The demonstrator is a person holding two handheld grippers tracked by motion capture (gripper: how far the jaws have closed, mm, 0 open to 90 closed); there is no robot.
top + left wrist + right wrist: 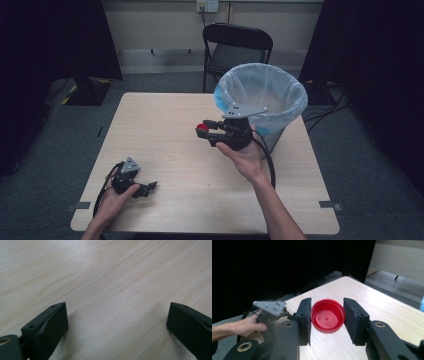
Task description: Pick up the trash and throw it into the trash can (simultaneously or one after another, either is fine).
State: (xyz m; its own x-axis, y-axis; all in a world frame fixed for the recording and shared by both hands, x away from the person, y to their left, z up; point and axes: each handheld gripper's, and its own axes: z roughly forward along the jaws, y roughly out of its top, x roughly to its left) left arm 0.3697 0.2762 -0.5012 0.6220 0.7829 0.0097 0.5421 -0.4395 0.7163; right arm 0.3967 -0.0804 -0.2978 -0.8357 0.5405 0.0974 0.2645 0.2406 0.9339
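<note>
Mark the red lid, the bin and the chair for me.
red lid (327,319), right gripper view, middle of its hollow inner face, held between the jaws.
bin (295,111), high view, on the bag-lined rim at its right side.
chair (237,36), high view, on the black backrest.

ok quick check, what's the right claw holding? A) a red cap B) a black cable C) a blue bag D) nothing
A: the right claw is shut on a red cap, one jaw on each side of it in the right gripper view; the high view shows the cap held above the table, beside the lined bin.
</note>
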